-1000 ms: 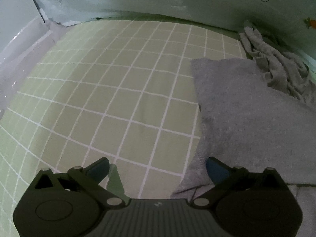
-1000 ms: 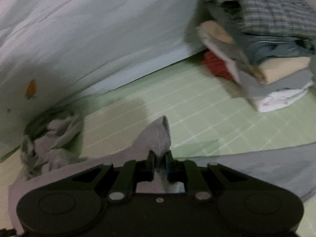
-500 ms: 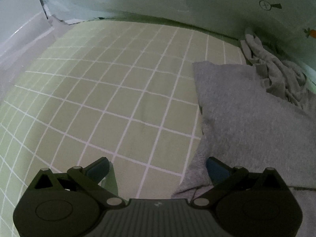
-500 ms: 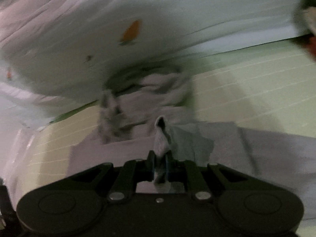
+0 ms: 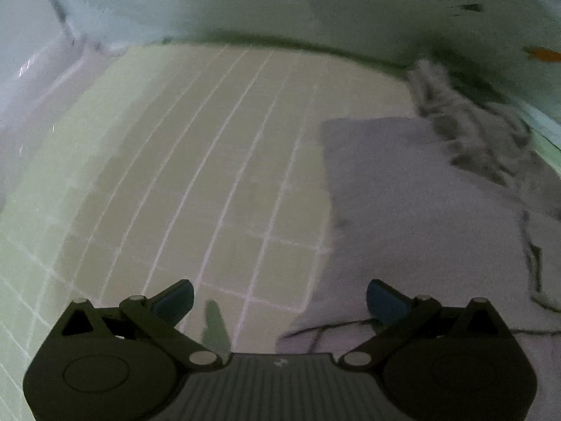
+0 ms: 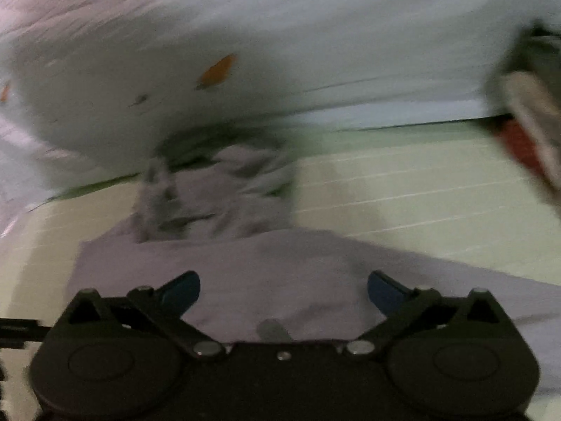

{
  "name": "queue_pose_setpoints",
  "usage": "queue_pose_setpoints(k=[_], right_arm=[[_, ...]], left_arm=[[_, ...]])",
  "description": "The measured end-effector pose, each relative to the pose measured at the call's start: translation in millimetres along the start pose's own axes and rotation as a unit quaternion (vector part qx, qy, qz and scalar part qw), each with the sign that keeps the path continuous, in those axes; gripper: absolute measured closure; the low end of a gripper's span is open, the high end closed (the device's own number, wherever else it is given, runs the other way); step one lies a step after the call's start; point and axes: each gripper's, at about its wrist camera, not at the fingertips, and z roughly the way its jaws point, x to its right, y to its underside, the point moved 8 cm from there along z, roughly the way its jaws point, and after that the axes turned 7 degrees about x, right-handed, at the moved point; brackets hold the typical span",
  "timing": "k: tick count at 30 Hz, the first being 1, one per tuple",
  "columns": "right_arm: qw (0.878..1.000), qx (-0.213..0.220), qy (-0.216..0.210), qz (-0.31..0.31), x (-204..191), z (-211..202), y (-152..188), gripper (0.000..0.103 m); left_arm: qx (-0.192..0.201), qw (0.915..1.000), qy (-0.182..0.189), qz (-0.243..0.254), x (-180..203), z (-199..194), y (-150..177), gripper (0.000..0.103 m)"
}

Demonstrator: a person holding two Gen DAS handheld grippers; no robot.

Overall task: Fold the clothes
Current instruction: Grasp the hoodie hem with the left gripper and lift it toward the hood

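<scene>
A grey garment (image 5: 413,203) lies flat on the green checked sheet (image 5: 196,175), partly folded, with its bunched part (image 5: 470,129) at the far right. My left gripper (image 5: 280,301) is open and empty, low over the garment's left edge. In the right wrist view the same garment (image 6: 280,273) lies under my right gripper (image 6: 284,291), which is open and empty, jaws wide apart. Its bunched part (image 6: 217,193) sits just beyond. Both views are blurred by motion.
A pale blanket with orange marks (image 6: 245,52) rises behind the garment. A stack of folded clothes (image 6: 529,119) stands at the far right on the sheet. A pale wall or bed edge (image 5: 42,80) runs along the left.
My right gripper held a corner of the grey garment, carried it left over the cloth, and has now opened and let it go. My left gripper stayed open and shifted slightly.
</scene>
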Motion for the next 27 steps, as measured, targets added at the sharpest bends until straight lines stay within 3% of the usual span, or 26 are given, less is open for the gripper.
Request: queue_pose_setpoints(k=[7, 12, 18, 24, 27], right_arm=[[0.995, -0.020, 0.080, 0.055, 68.0, -18.1, 17.4, 0.000], [0.992, -0.023, 0.104, 0.072, 90.8, -21.0, 19.9, 0.000], [0.990, -0.042, 0.109, 0.078, 99.6, -9.1, 28.7, 0.000], [0.991, -0.058, 0.104, 0.069, 96.6, 3.4, 34.0, 0.000], [0.991, -0.066, 0.101, 0.064, 95.2, 9.6, 36.7, 0.000]], left_arm=[[0.044, 0.9946, 0.063, 0.069, 71.1, -30.9, -23.0, 0.000], [0.064, 0.9812, 0.111, 0.144, 135.2, -36.0, -27.4, 0.000], [0.040, 0.9709, 0.155, 0.178, 186.3, -26.8, -16.4, 0.002], [-0.003, 0.9616, 0.183, 0.205, 218.2, -6.7, 2.6, 0.022], [-0.007, 0.9593, 0.186, 0.212, 222.6, -0.8, 5.7, 0.037]])
